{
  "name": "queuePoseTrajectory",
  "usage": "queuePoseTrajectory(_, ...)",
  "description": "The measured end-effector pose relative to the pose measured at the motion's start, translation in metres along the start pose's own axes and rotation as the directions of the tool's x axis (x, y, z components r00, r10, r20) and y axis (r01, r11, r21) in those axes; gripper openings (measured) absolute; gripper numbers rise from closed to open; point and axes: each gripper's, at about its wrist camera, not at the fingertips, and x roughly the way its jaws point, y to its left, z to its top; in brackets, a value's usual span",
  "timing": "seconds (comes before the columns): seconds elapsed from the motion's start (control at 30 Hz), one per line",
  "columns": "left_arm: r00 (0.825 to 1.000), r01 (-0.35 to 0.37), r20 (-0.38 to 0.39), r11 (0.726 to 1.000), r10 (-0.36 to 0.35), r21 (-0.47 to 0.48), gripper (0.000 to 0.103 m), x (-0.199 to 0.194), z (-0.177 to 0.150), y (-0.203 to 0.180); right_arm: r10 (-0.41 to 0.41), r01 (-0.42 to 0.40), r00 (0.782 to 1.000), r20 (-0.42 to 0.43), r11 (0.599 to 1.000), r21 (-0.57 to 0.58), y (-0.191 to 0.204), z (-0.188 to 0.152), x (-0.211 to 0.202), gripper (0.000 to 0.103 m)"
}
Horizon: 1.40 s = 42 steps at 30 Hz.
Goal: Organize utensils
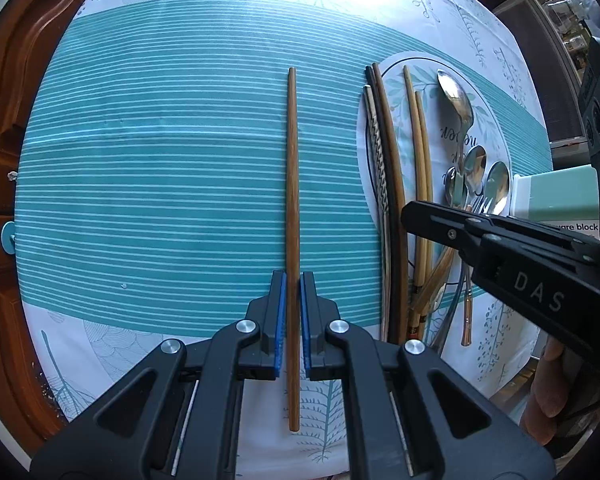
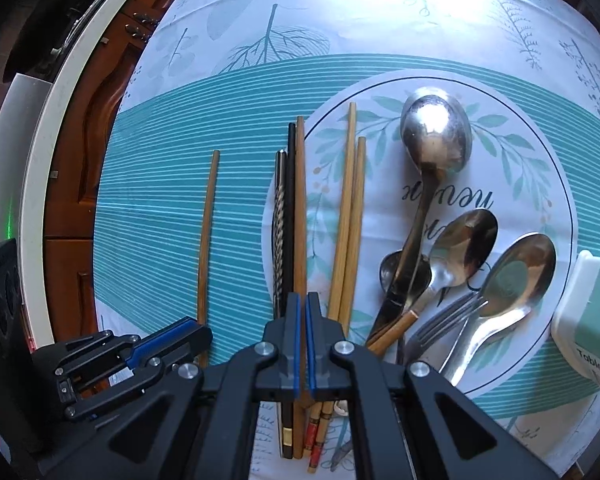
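A long brown chopstick (image 1: pixel 293 180) (image 2: pixel 206 232) lies alone on the teal striped tablecloth (image 1: pixel 160 180). My left gripper (image 1: pixel 293 276) (image 2: pixel 196 336) is shut on its near part, with the blue pads against both sides. To the right, on a round leaf print (image 2: pixel 500 92), is a pile of utensils. It holds dark and patterned chopsticks (image 2: pixel 290 200) (image 1: pixel 388 180), two pale bamboo chopsticks (image 2: pixel 350 208), a large spoon (image 2: pixel 436 136) (image 1: pixel 456 96), smaller spoons (image 2: pixel 516 276) and a fork (image 2: pixel 444 320). My right gripper (image 2: pixel 302 296) (image 1: pixel 408 212) hovers shut over the dark chopsticks, with nothing seen between its pads.
A white and green box (image 2: pixel 592 312) (image 1: pixel 556 196) marked with tableware lettering stands at the right edge of the table. A brown wooden cabinet (image 1: pixel 4 120) (image 2: pixel 72 200) runs beside the table's left edge. A hand (image 1: pixel 548 392) shows under the right gripper.
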Motion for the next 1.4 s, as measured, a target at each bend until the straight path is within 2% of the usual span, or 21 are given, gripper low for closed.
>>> queuePoseTrajectory(0.47,1.0,0.009,-0.006,1.0,-0.009,-0.006,0.005,-0.001,-0.001,0.004,-0.099,0.098,0.995,-0.019,0.994,-0.047,0.013,0.003,0.012,0.008)
queuePoseTrajectory(0.6,1.0,0.01,-0.006,1.0,-0.01,-0.005,0.005,-0.001,-0.001,0.004,-0.101,0.1,0.995,-0.018,0.994,-0.049,0.011,0.004,0.013,0.008)
queuePoseTrajectory(0.83,1.0,0.007,-0.01,1.0,-0.007,-0.005,0.005,-0.002,-0.001,0.002,-0.171,0.169,0.985,-0.016,0.981,-0.096,0.02,0.003,0.016,0.01)
queuePoseTrajectory(1.1,1.0,0.009,-0.027,1.0,-0.01,-0.021,0.005,-0.001,0.002,0.001,-0.195,0.192,0.98,-0.028,0.978,-0.079,0.019,0.012,0.019,0.014)
queuePoseTrajectory(1.17,1.0,0.013,-0.028,1.0,-0.014,-0.025,0.005,-0.001,0.002,0.001,-0.22,0.217,0.975,-0.017,0.971,-0.098,0.019,0.012,0.021,0.014)
queuePoseTrajectory(1.23,1.0,0.011,-0.028,1.0,-0.011,-0.024,0.005,0.0,0.002,0.001,-0.275,0.274,0.961,0.009,0.95,-0.151,0.031,0.007,0.024,0.014)
queuePoseTrajectory(1.33,1.0,-0.017,-0.017,1.0,0.017,0.004,0.005,-0.001,-0.002,-0.005,-0.307,0.305,0.951,0.019,0.934,-0.187,0.039,0.004,0.027,0.013)
queuePoseTrajectory(1.4,1.0,-0.028,-0.01,0.999,0.028,0.016,0.005,-0.001,-0.004,-0.007,-0.318,0.315,0.948,0.02,0.927,-0.203,0.042,0.003,0.028,0.008)
